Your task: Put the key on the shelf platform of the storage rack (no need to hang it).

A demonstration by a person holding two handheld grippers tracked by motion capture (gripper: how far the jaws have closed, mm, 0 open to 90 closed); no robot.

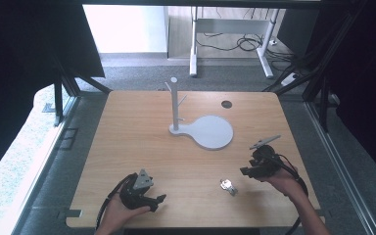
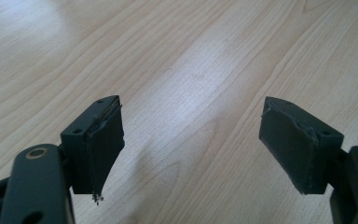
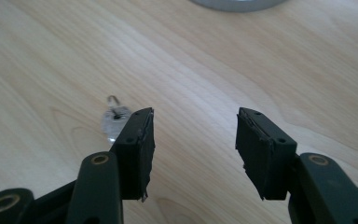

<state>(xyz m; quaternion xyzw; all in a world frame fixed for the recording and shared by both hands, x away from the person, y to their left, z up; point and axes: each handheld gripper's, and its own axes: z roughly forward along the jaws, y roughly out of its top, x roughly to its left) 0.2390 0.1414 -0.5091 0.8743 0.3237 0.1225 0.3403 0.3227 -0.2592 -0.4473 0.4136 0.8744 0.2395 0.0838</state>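
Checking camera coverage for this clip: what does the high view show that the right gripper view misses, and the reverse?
High view alone: the stand's post, the left gripper, the hole in the table, the floor. Right gripper view alone: a close look at its own pads, open with nothing between them. Both: the right gripper, the small metal key, the stand's round base, the wood tabletop.

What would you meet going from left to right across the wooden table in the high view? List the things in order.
Left gripper → grey stand with pegs → small metal key → right gripper.
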